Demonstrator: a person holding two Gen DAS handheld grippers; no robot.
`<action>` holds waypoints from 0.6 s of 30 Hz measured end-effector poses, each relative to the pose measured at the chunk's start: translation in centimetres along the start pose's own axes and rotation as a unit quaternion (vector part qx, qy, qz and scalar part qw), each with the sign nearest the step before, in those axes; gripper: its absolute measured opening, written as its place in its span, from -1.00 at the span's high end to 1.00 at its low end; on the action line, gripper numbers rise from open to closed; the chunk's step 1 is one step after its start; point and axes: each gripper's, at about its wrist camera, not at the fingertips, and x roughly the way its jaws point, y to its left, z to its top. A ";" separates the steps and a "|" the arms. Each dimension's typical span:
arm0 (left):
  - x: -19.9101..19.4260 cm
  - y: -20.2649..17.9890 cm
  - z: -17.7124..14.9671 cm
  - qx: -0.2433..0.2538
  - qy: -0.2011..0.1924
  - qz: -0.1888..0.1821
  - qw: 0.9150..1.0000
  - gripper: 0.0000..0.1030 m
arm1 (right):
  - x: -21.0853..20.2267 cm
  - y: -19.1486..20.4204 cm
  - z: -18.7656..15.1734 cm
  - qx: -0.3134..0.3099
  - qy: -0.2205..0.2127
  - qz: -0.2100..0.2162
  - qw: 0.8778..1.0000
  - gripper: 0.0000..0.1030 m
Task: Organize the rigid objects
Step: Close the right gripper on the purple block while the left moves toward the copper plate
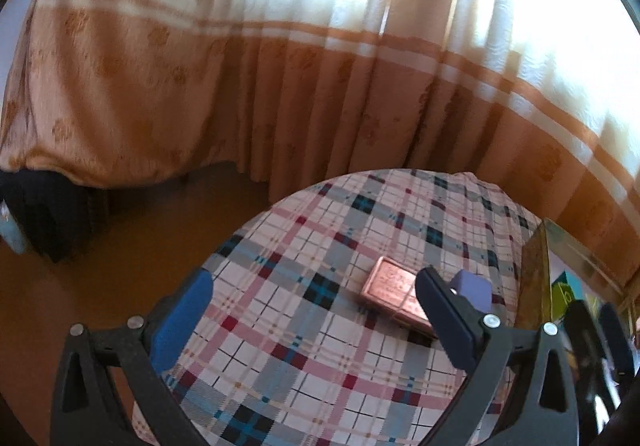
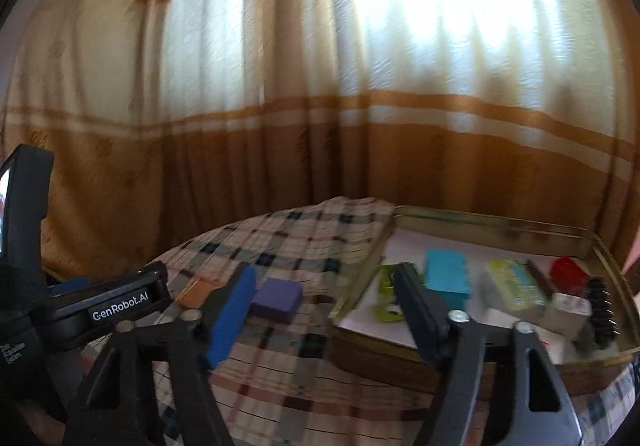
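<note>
Room: curtain behind my plaid-covered table.
Left claw: released, empty; copper box just ahead.
Right claw: parted, empty; purple block beside its left finger, tin tray ahead-right.

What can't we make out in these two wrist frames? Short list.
- Copper tin, left wrist view: lid lettering too blurred to read; near corner hidden by the left gripper's finger.
- Purple block, left wrist view: mostly behind that finger.
- Gold tray, left wrist view: cut off by the right edge.
- Tray contents, right wrist view: motion blur; yellow-green pack label unreadable, lime item partly behind the right gripper's finger.
</note>
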 end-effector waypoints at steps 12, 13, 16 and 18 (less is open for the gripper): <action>0.4 1.6 1.8 0.016 0.001 0.049 0.999 -0.99 | 6.5 3.3 0.8 -0.033 0.098 0.039 0.994 0.23; 0.4 1.8 1.9 0.019 0.003 0.051 0.999 -0.99 | 6.9 3.3 0.8 -0.029 0.108 0.040 0.993 0.23; 0.6 2.0 2.0 0.029 0.004 0.054 0.998 -0.99 | 8.6 3.2 0.7 -0.023 0.144 0.037 0.989 0.23; 0.6 2.1 1.9 0.032 0.007 0.057 0.998 -0.99 | 9.3 3.2 0.6 -0.025 0.153 0.029 0.988 0.23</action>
